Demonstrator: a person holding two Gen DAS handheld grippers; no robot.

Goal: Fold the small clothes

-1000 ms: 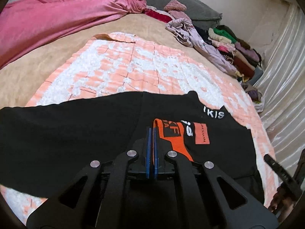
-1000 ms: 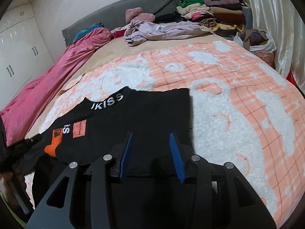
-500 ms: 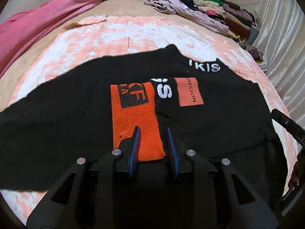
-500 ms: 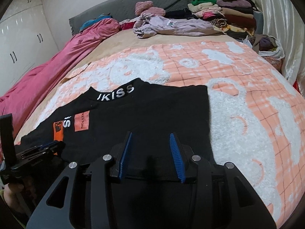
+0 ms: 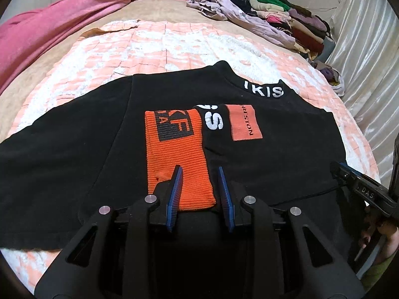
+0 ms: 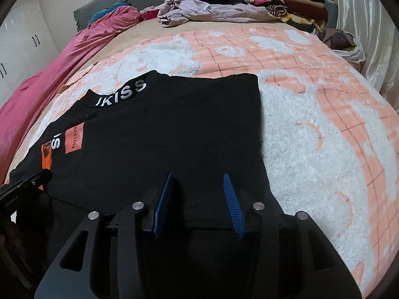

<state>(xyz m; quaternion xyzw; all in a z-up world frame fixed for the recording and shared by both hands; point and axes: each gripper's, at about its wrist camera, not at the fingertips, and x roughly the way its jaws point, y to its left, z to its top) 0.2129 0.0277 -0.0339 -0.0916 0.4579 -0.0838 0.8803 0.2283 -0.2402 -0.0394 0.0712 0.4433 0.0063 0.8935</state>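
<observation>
A black shirt (image 5: 74,149) with white collar letters and an orange patch lies flat on the peach and white blanket (image 5: 154,44). Its orange ribbed cuff (image 5: 174,154) lies folded across the chest. My left gripper (image 5: 199,174) is open, its fingers either side of the cuff's near end, holding nothing. In the right wrist view the shirt (image 6: 174,129) lies with its right side folded to a straight edge. My right gripper (image 6: 197,182) is open and empty over the shirt's near hem. The right gripper also shows at the right edge of the left wrist view (image 5: 336,168).
A pink quilt (image 5: 49,22) lies along the left of the bed. A lilac garment (image 6: 199,10) and a stack of folded clothes (image 6: 286,2) sit at the far end. A satin curtain (image 5: 369,49) hangs at the right. White cupboards (image 6: 17,49) stand at the left.
My left gripper was shut on the orange cuff, laid it across the shirt's chest and opened. It has drawn back a little. My right gripper stayed open over the hem.
</observation>
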